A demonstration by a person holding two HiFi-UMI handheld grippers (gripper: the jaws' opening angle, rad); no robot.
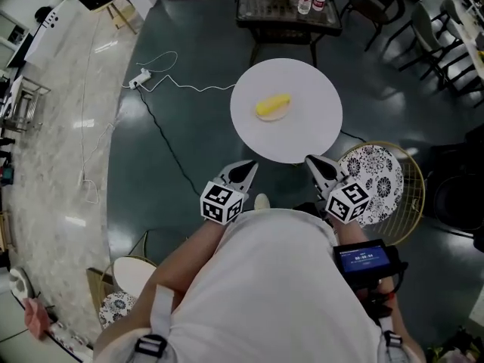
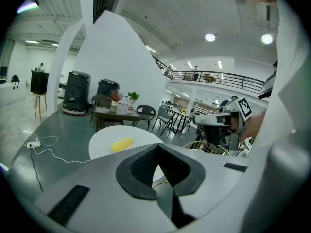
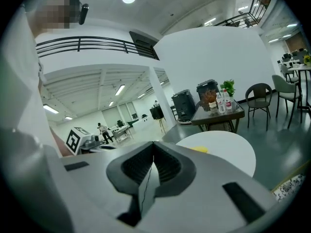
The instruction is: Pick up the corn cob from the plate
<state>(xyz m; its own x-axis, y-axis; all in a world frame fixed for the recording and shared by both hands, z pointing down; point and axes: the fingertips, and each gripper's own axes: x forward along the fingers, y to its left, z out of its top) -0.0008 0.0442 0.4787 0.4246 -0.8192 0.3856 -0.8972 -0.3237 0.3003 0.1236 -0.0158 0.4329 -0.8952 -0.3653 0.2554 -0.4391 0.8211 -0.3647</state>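
Note:
A yellow corn cob lies on a small white plate on a round white table. It also shows in the left gripper view as the corn cob, and part of it in the right gripper view as the corn cob. My left gripper is shut and empty, just short of the table's near edge. My right gripper is shut and empty beside it, at the same edge. Both point toward the table, the cob well ahead of them. The left gripper and right gripper show their pads pressed together.
A dark table with bottles stands beyond the round one, chairs at the far right. A gold wire chair with a patterned cushion is at my right. A power strip and cable lie on the dark floor to the left.

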